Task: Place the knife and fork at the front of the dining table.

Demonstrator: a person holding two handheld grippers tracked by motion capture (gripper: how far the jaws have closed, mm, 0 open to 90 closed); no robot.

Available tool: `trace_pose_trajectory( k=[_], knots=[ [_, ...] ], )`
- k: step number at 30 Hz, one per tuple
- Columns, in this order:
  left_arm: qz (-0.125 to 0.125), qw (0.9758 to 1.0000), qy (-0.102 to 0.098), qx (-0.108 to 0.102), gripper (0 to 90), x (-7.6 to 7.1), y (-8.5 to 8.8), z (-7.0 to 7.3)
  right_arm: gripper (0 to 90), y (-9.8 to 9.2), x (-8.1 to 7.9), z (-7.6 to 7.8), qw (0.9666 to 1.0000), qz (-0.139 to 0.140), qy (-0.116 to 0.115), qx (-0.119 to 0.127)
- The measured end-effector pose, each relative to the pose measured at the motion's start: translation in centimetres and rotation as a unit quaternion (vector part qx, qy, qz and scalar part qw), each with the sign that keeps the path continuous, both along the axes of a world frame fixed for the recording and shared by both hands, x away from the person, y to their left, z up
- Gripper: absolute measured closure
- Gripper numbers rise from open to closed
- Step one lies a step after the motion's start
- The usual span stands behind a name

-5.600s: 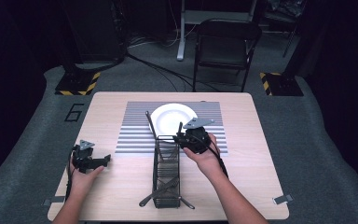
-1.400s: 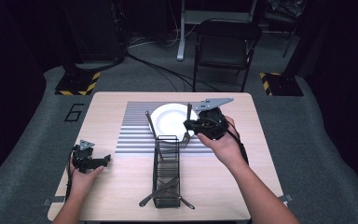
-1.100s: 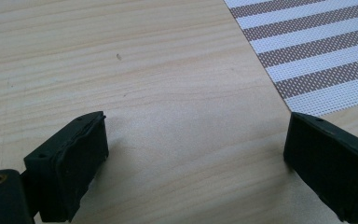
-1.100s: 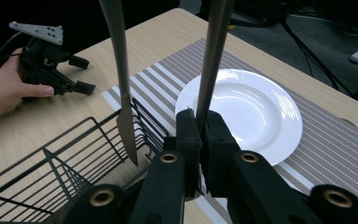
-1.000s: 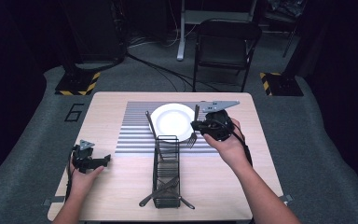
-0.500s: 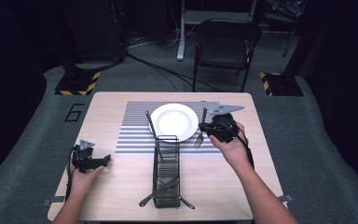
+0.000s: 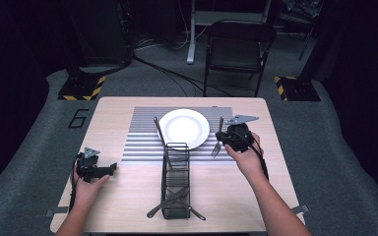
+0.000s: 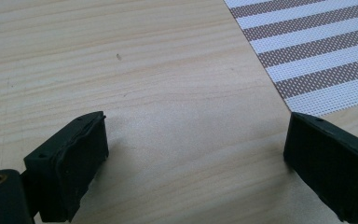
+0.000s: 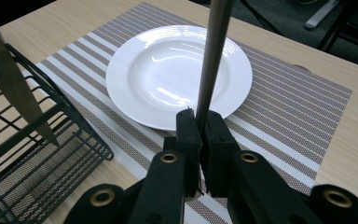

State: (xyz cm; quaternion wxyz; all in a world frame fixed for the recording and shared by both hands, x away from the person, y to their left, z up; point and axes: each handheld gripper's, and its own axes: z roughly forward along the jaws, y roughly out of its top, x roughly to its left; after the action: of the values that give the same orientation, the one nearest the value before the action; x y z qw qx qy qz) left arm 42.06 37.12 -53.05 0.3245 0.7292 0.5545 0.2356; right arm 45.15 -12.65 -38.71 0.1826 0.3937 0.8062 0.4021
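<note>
A person at a table holds a fork beside a white plate, as if laying a place setting.

Nearest the person, a black wire basket [image 7: 175,179] stands in front of the plate, with cutlery in it, likely the store the pieces come from. To the plate's front left, well apart, the left gripper [image 7: 103,170] rests on the bare wood with its jaws spread wide and nothing between them, apparently waiting. Just right of the plate [image 7: 183,128], the right gripper [image 9: 200,135] is clamped tight on the handle of the fork [image 7: 216,146], tines down over the striped placemat [image 7: 142,132], seemingly to set it alongside the plate.
</note>
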Motion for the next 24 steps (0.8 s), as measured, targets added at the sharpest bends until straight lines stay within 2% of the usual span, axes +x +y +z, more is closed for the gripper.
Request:
trace_pose_trajectory(
  k=[14, 24],
  knots=[
    [0.000, 1.0000, 0.000, 0.000, 6.1, 0.0, 0.0, 0.0, 86.9, -0.5, 1.3, -2.9, 0.9997, -0.019, 0.013, -0.010],
    [0.000, 1.0000, 0.000, 0.000, 6.1, 0.0, 0.0, 0.0, 86.9, -0.9, 2.0, -4.1, 0.9992, -0.030, 0.024, -0.010]
  ],
)
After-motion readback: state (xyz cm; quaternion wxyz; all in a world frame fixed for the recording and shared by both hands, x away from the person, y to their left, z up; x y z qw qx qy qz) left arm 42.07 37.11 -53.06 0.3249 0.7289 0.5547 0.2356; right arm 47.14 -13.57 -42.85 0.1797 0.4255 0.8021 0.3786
